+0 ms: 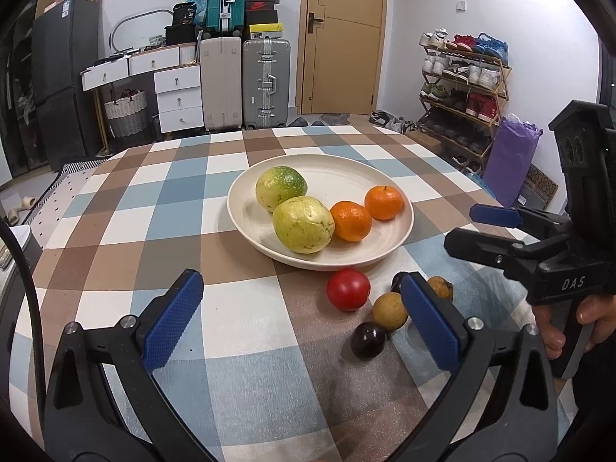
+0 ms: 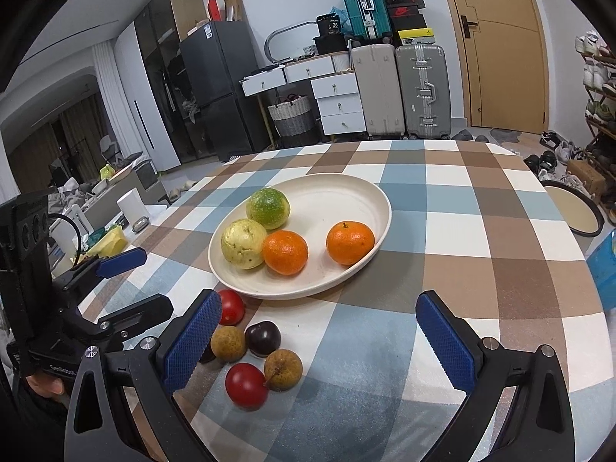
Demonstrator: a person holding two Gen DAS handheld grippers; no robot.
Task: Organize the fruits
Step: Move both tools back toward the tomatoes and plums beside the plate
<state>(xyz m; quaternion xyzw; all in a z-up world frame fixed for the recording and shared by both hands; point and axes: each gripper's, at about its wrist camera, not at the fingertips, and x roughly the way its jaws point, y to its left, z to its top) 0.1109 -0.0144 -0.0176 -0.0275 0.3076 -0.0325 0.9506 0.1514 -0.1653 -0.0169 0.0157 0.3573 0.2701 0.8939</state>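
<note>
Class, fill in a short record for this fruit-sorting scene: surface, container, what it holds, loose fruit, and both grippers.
surface: checked tablecloth
container: cream plate
in plate: two green-yellow fruits, two oranges
loose fruit: small red, brown and dark fruits on the cloth beside the plate
left gripper: open, empty
right gripper: open, empty

both wrist views look low across the checkered-cloth bench (image 1: 246,177) from its near edge, sharing the round cream plate (image 2: 346,192) at close range.
</note>
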